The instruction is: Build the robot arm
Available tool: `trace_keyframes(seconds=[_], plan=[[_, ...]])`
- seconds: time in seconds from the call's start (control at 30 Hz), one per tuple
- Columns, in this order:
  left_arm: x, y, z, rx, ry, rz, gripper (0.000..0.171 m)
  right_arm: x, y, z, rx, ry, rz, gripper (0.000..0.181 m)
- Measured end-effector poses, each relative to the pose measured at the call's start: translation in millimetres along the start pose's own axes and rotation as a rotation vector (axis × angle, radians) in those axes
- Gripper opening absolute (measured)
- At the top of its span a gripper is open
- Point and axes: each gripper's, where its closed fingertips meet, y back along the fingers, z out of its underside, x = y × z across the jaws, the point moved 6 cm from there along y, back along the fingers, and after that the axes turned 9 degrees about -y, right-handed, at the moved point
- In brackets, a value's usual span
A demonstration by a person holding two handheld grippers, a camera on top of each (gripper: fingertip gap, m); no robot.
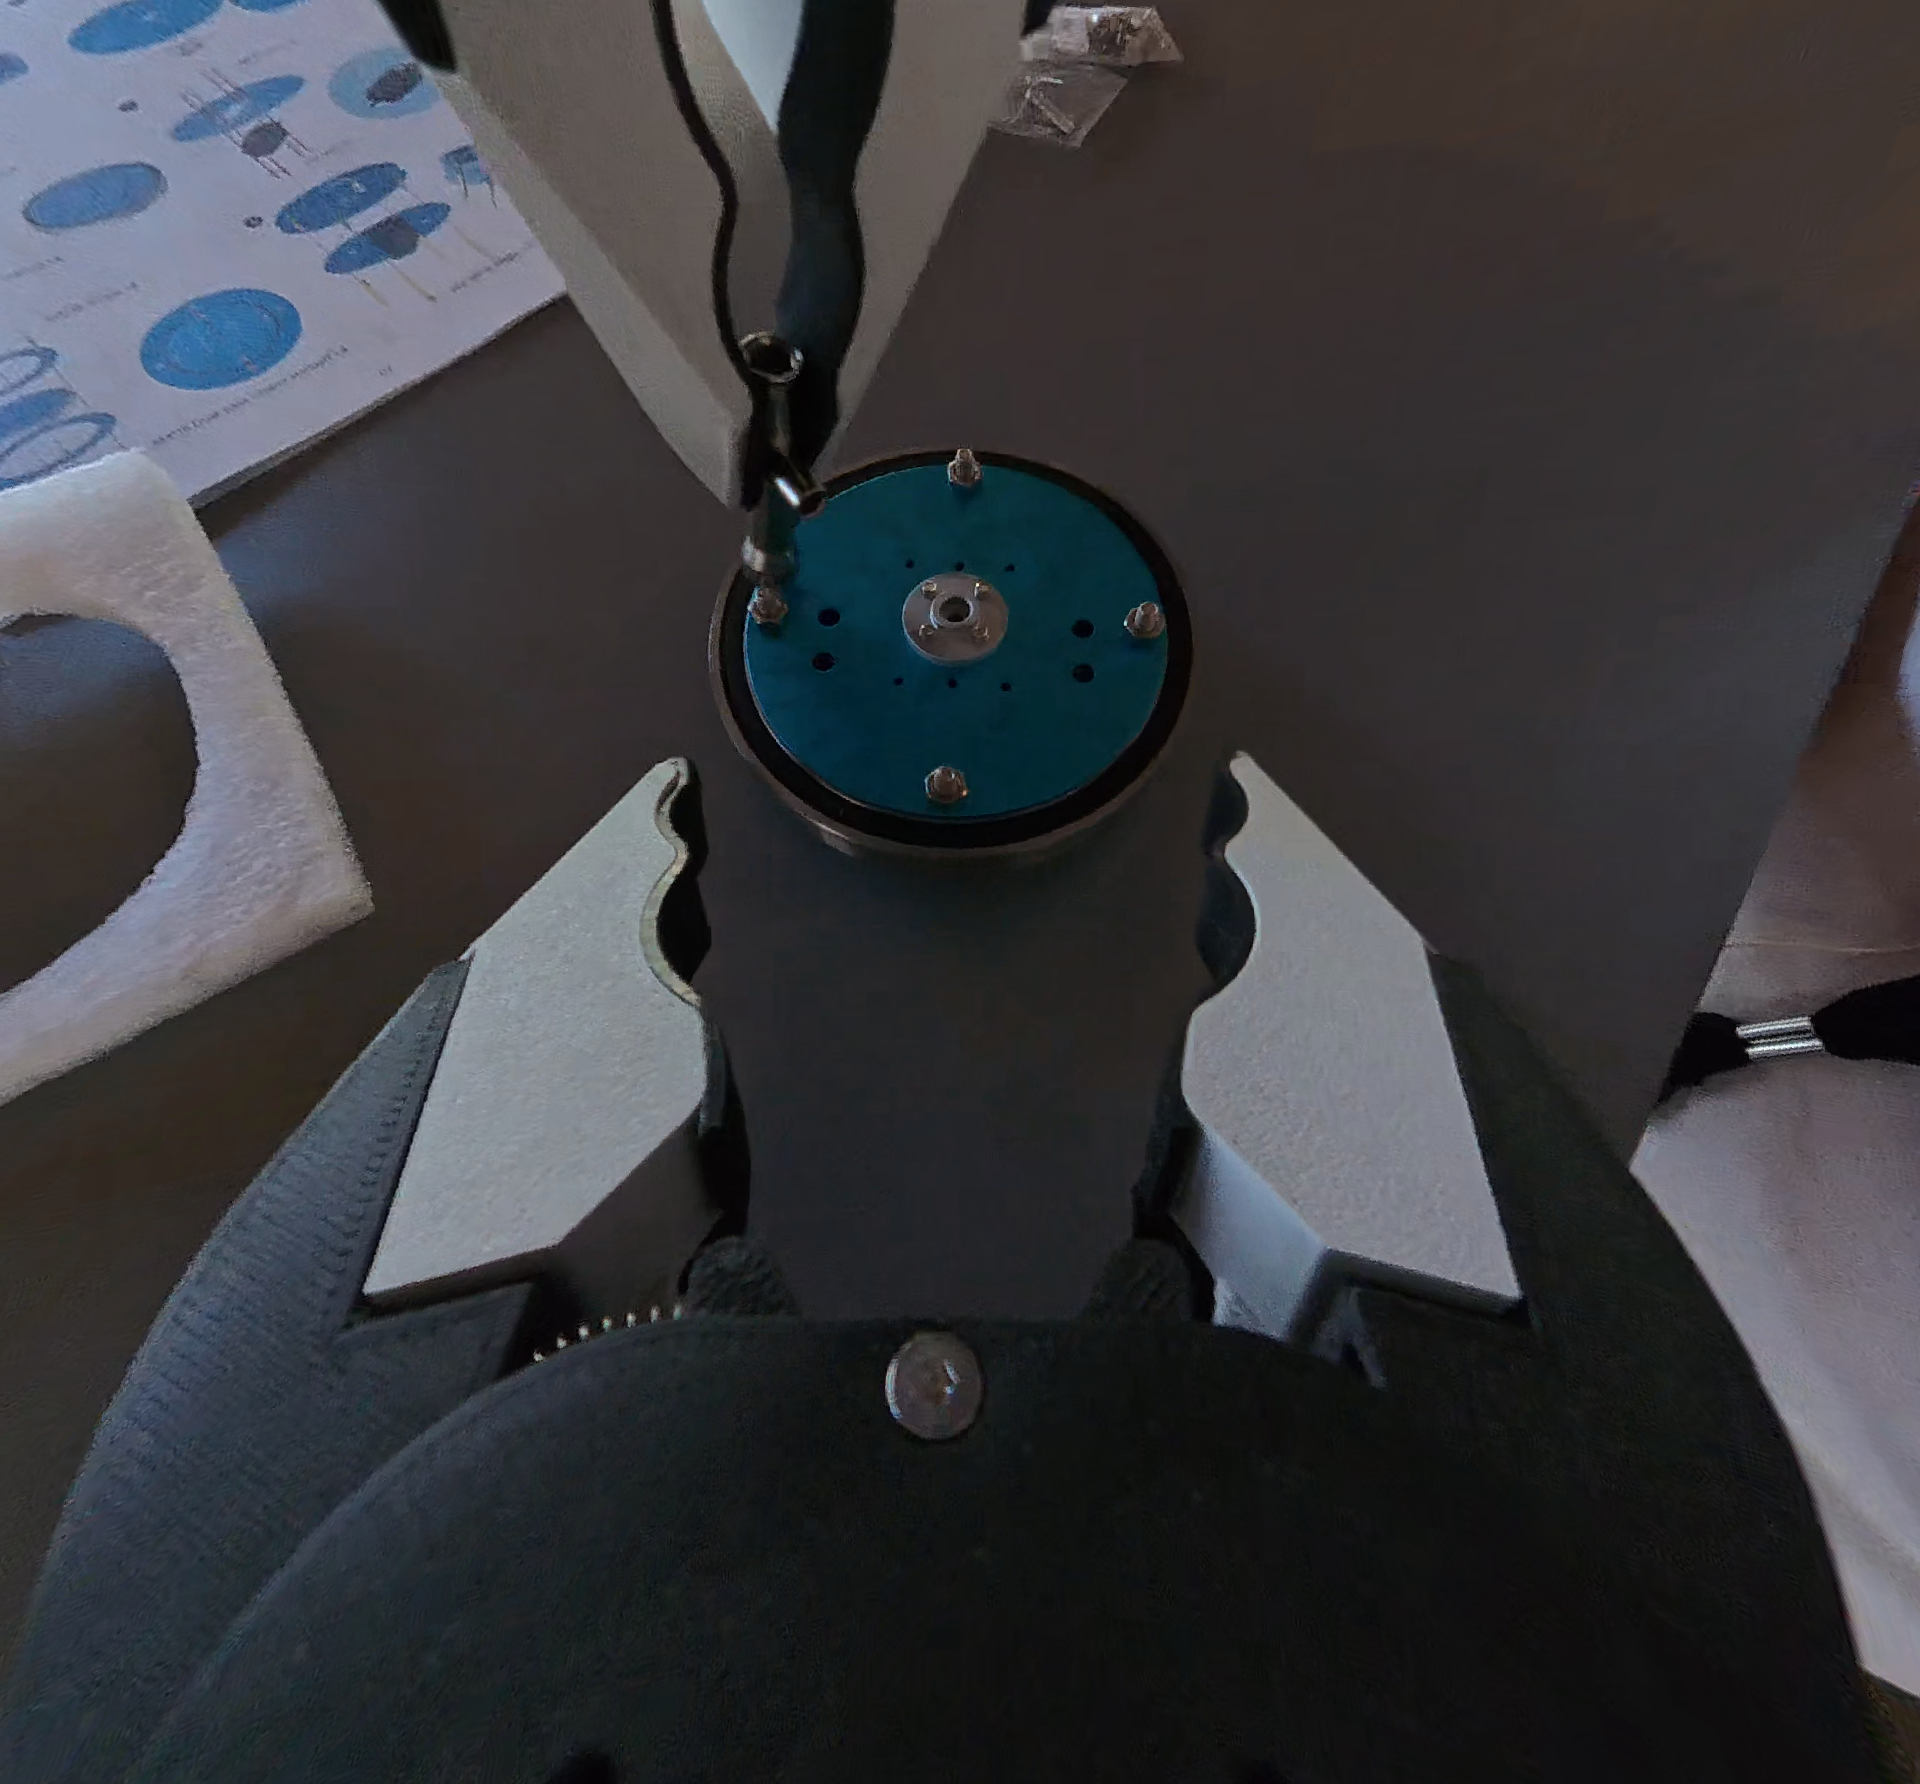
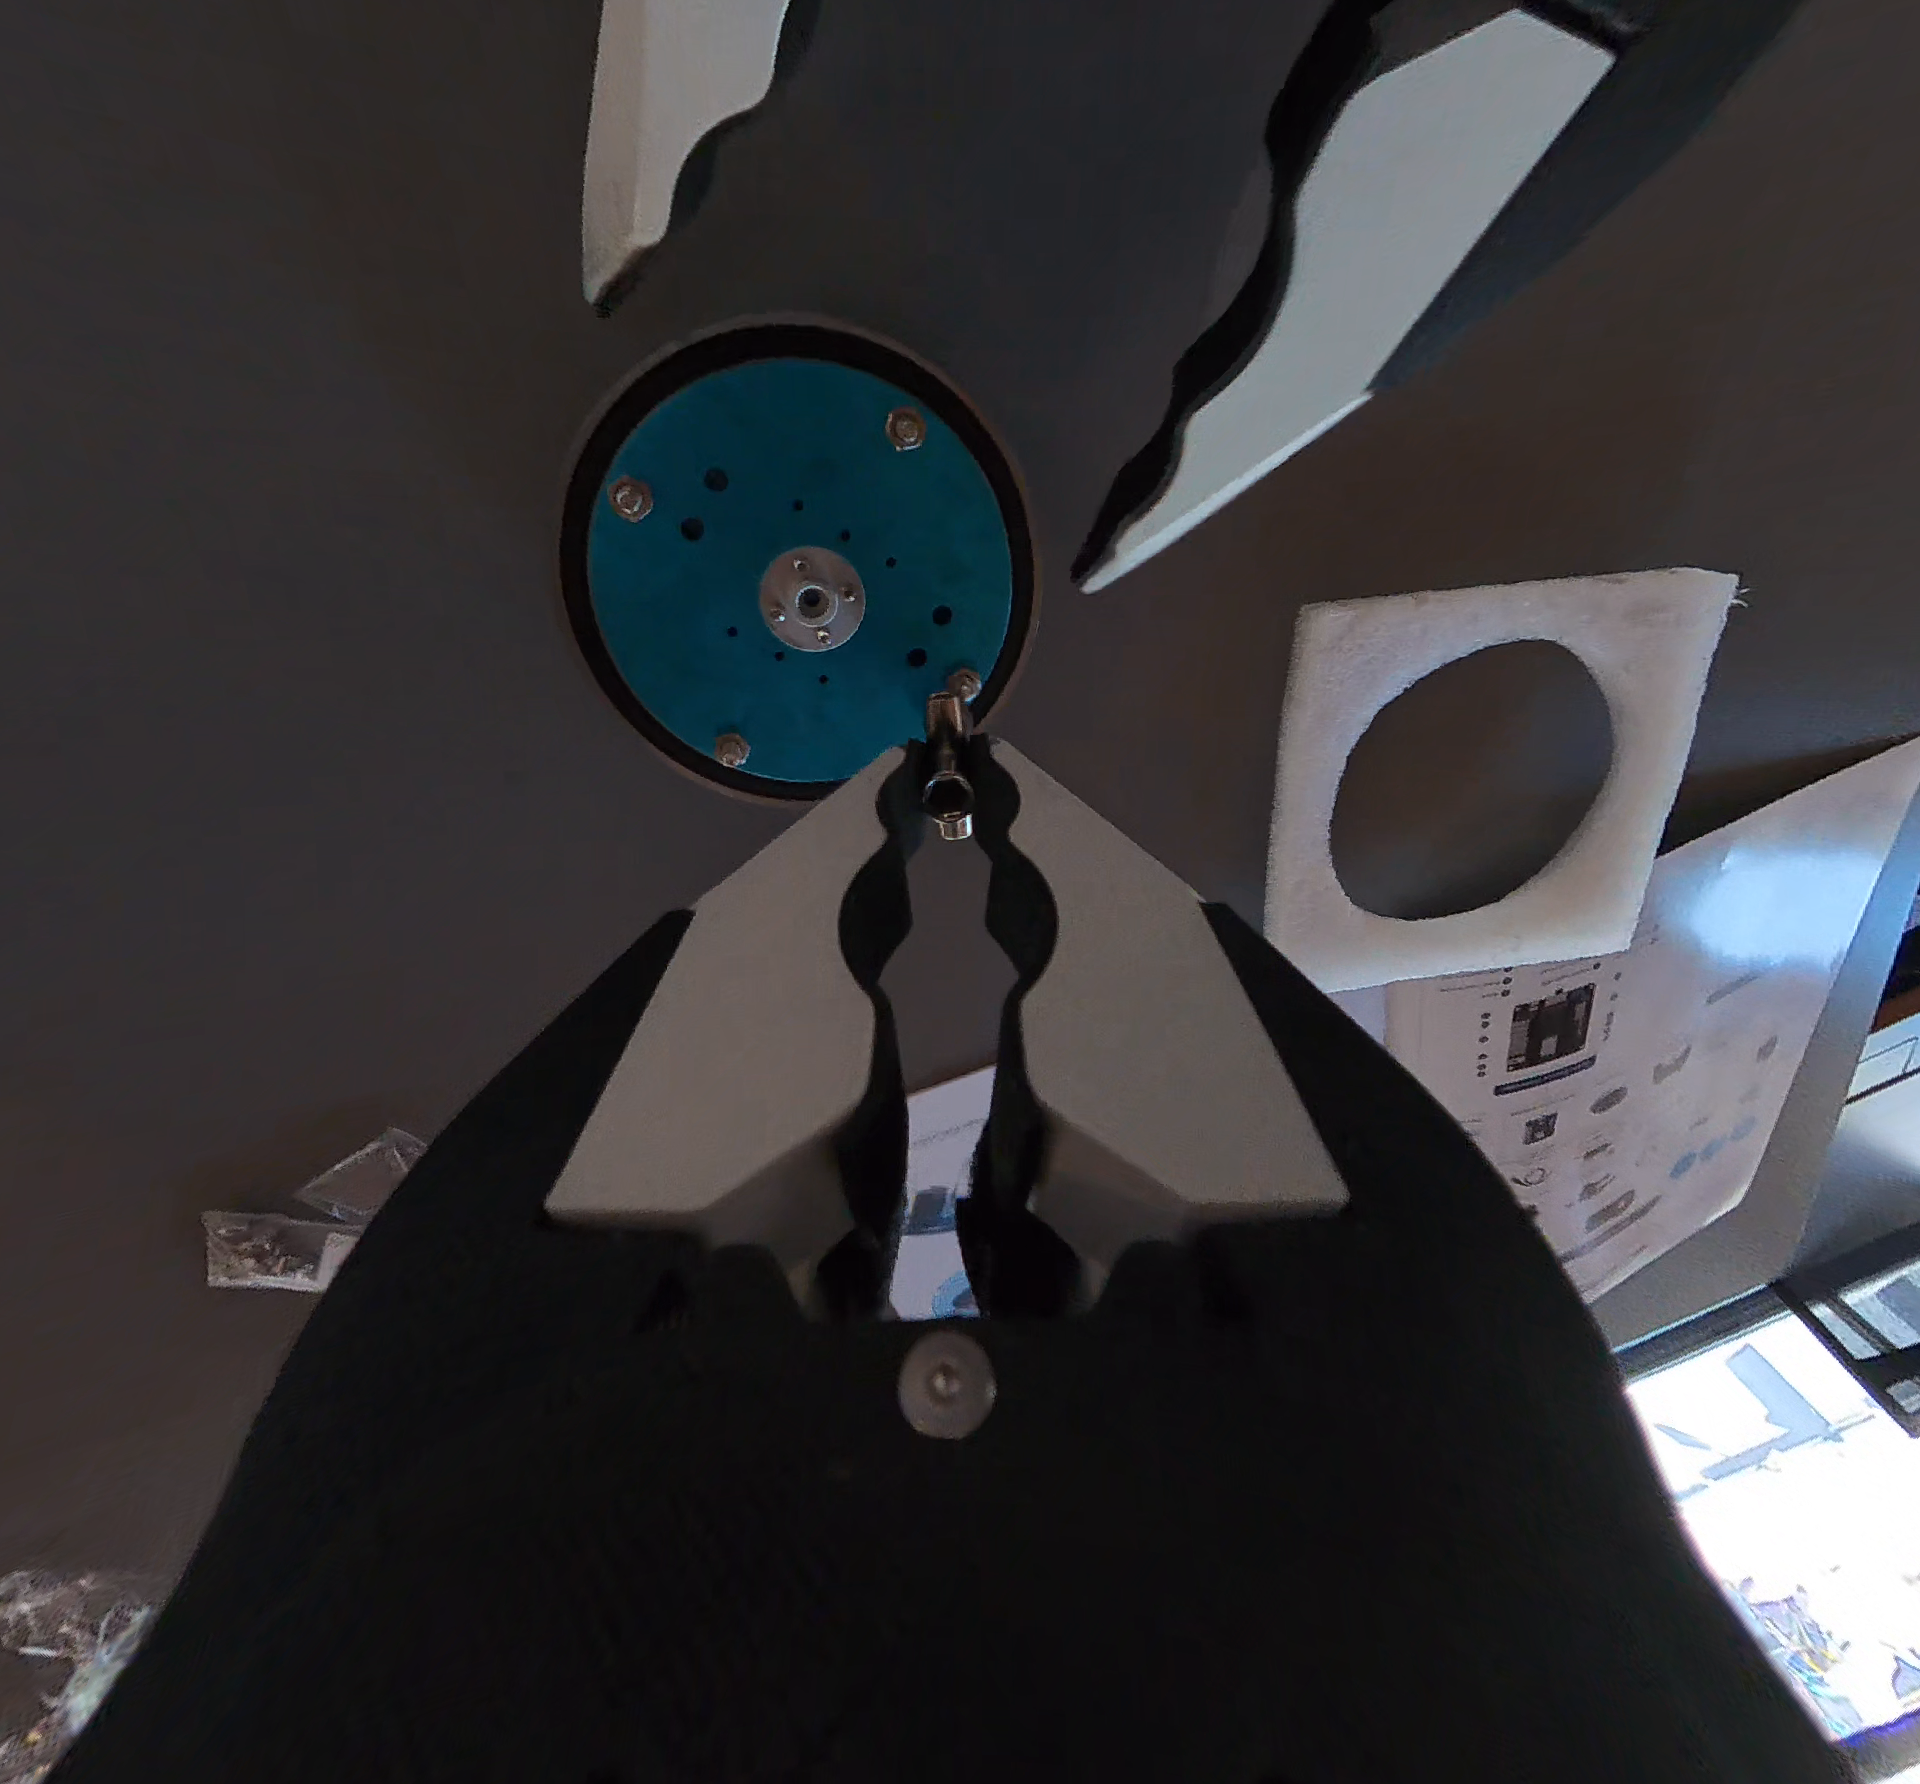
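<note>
A blue round disc (image 1: 951,643) with a black rim, a silver hub in its middle and several nuts near its edge lies on the dark table; it also shows in the right wrist view (image 2: 800,581). My left gripper (image 1: 956,789) is open and empty, its fingertips just short of the disc's near edge. My right gripper (image 2: 940,758) is shut on a small metal socket wrench (image 2: 948,768). The wrench's tip sits on a nut (image 2: 964,685) at the disc's edge. The left wrist view shows the wrench (image 1: 774,487) on that nut (image 1: 767,604).
A white foam square with a round hole (image 2: 1496,768) lies beside printed sheets (image 2: 1621,1090); both also show in the left wrist view, the foam (image 1: 208,778) and a sheet (image 1: 239,176). Clear bags of small parts (image 1: 1091,72) lie farther off. A screen (image 2: 1787,1454) glows at the right. My right fingertips sit around 6 centimetres from my left ones.
</note>
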Motion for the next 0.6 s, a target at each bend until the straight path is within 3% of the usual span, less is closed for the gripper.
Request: trace_keyframes(seconds=[0.23,0.33,0.43,0.6], plan=[[1,-7,0,-0.035,-0.022,-0.017,0.086,6,4,-6,0.052,0.006,-0.048,0.007],[3,3,-5,0.045,0.01,-0.041,0.083,6,-1,-4,0.049,0.013,-0.057,0.007],[3,18,-9,0.161,0.067,-0.039,0.043,7,-3,-2,0.057,0.004,-0.066,0.007],[-5,19,-6,0.165,0.123,-0.035,0.017,9,-5,-3,0.039,0.008,-0.097,0.007]])
